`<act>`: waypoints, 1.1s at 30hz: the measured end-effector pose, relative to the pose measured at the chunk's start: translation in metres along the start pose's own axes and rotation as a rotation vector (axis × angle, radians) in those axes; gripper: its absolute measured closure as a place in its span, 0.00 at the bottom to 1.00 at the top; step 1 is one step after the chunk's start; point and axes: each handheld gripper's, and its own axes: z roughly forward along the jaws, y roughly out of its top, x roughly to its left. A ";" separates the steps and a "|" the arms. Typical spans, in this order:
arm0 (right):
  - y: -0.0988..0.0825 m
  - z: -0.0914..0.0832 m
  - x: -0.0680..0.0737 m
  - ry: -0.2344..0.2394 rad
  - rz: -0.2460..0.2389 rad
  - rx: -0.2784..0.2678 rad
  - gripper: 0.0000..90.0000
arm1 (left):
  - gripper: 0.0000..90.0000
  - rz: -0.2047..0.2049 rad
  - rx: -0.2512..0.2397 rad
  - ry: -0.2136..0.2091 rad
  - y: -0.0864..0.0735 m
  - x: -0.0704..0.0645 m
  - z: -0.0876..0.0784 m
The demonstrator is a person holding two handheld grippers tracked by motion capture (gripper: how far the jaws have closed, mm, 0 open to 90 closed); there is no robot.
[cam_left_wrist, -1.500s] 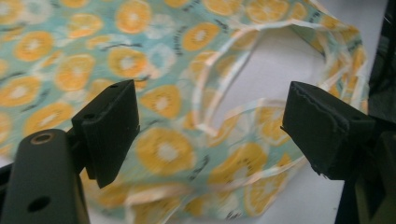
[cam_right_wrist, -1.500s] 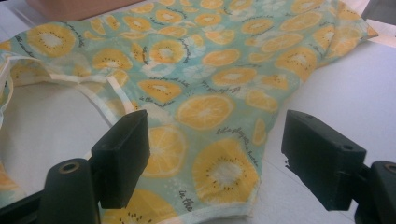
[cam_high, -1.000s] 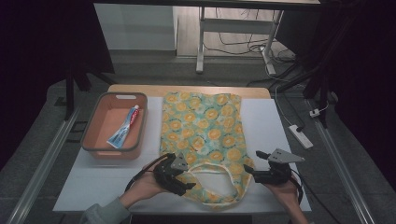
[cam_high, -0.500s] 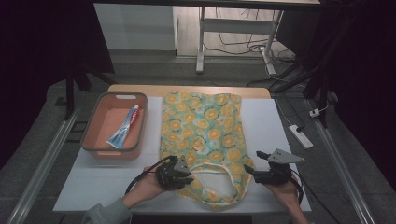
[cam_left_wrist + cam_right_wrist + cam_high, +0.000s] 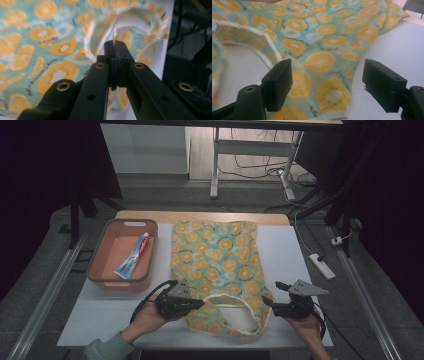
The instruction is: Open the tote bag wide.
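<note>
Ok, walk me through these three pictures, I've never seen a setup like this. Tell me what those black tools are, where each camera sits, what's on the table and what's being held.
There is no robot arm here. A person holds a hand tool in each hand, each with two black fingers that pinch.

The high view looks down on the white table from above the person's side. The other two pictures come from small cameras riding on the tools, looking along their fingers.

On the table lie a cloth bag printed with orange slices and, to its left, an orange tray holding a toothpaste tube.

The left gripper has just been closing and now pinches the bag's edge near its opening. The right gripper is open, with the bag's other side lying between its fingers, not yet pinched.
</note>
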 end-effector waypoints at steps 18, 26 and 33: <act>0.006 -0.016 0.003 0.013 0.024 -0.077 0.27 | 0.99 -0.073 -0.173 0.102 0.035 0.031 -0.042; 0.015 -0.016 0.016 0.054 0.000 -0.084 0.27 | 0.99 -0.109 -0.183 0.127 0.027 0.042 -0.039; 0.019 -0.009 0.024 0.090 -0.022 -0.060 0.27 | 0.99 -0.130 -0.190 0.133 0.027 0.049 -0.038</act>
